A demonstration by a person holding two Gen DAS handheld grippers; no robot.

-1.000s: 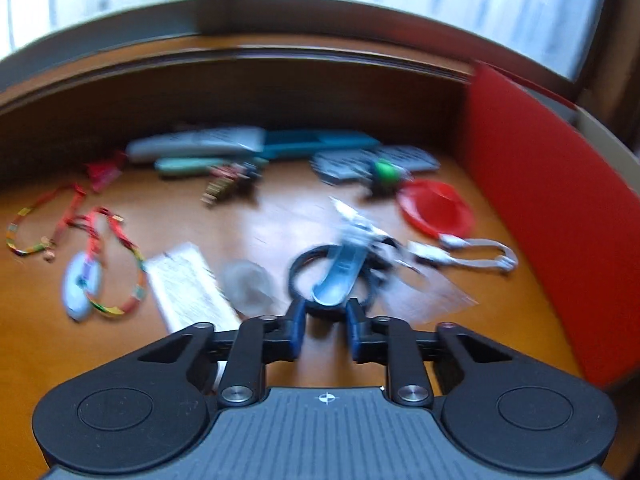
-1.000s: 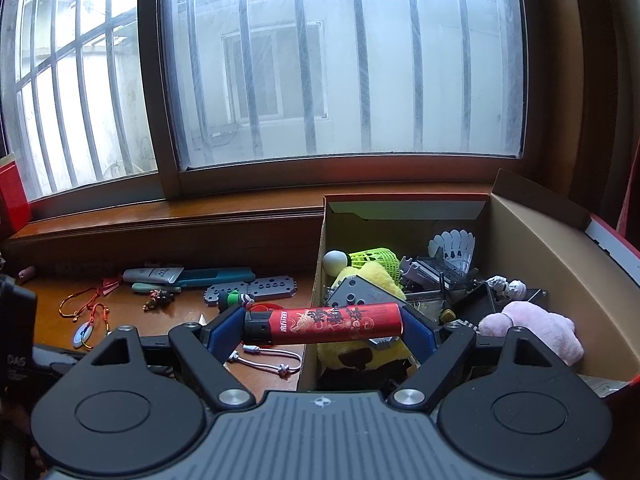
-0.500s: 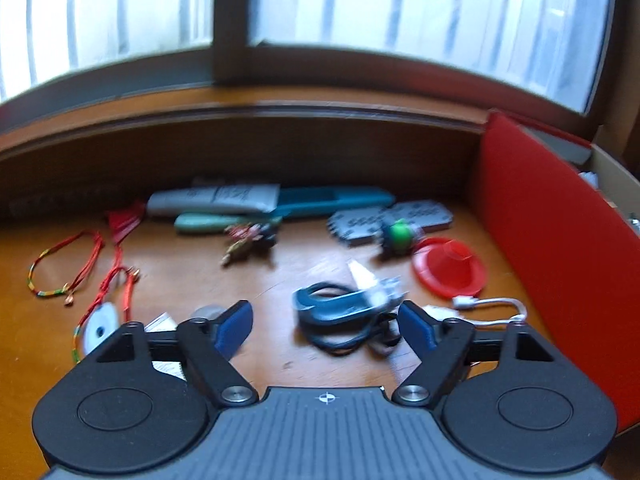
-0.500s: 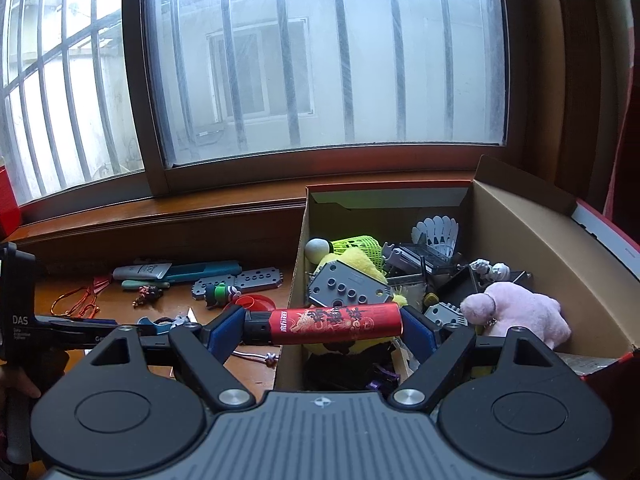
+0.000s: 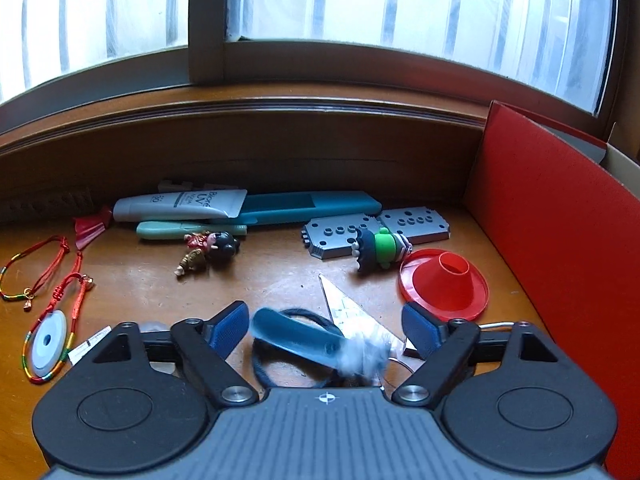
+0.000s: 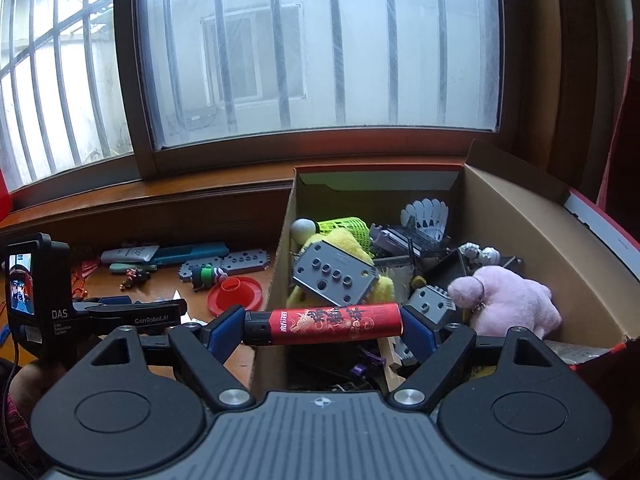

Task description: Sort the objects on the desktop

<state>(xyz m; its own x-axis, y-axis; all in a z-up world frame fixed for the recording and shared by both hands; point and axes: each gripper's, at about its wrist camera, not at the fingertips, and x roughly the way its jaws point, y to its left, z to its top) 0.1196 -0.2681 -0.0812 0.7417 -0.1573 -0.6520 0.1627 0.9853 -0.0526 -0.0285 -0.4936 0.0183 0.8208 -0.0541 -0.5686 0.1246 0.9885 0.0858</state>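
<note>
our left gripper (image 5: 326, 326) has its jaws wide apart and has just been narrowing them a little; one blue-handled tool (image 5: 296, 338) lies between the pads, touched by neither, low in the frame's centre. on the desk (image 5: 260, 276) above it we count two grey hole plates (image 5: 376, 232), one red funnel (image 5: 444, 284), one white tube (image 5: 180, 206), one small figure (image 5: 210, 246) and two red cords (image 5: 48, 276). our right gripper (image 6: 322, 324) clamps one red cylinder (image 6: 332, 322) end to end at centre frame, over the near left edge of one cardboard box (image 6: 516, 216) that holds one pink plush (image 6: 508, 302) and two shuttlecocks (image 6: 426, 214).
</note>
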